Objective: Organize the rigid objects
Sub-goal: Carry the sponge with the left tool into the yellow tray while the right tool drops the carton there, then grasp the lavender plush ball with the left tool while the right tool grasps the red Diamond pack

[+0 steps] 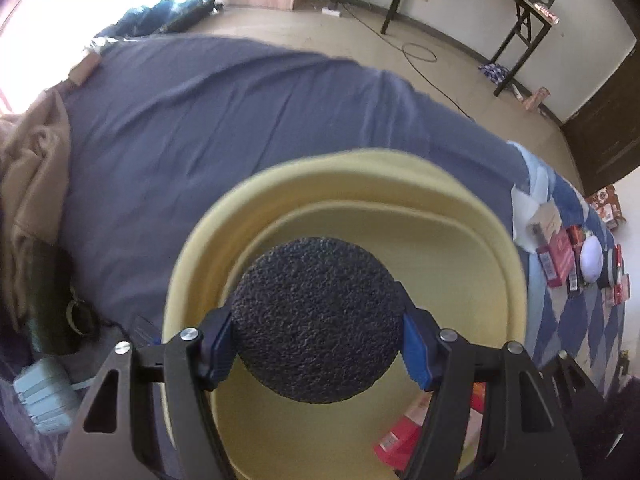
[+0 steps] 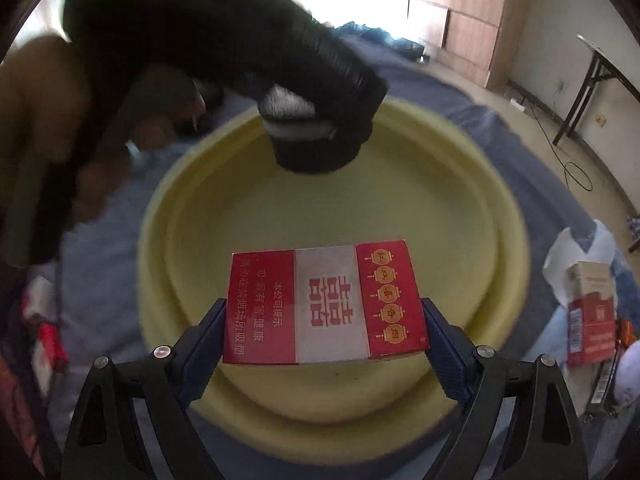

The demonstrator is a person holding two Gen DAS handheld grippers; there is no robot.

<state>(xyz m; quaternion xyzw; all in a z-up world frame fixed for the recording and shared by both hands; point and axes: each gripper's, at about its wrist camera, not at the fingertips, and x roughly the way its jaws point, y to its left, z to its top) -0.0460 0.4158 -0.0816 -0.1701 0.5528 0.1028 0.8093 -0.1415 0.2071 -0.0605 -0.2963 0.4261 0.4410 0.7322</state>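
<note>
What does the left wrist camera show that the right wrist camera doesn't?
Only the left wrist view shows the left gripper clamping the black round object's rough flat face. Only the right wrist view shows the right gripper holding a red and white box. Both show the yellow basin on the blue bedsheet.

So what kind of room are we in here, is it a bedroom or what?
Most likely a bedroom in a home. The yellow basin sits on a bed with a blue sheet, a wooden wardrobe stands by the wall, and a folding table is set on the bare floor beyond.
</note>
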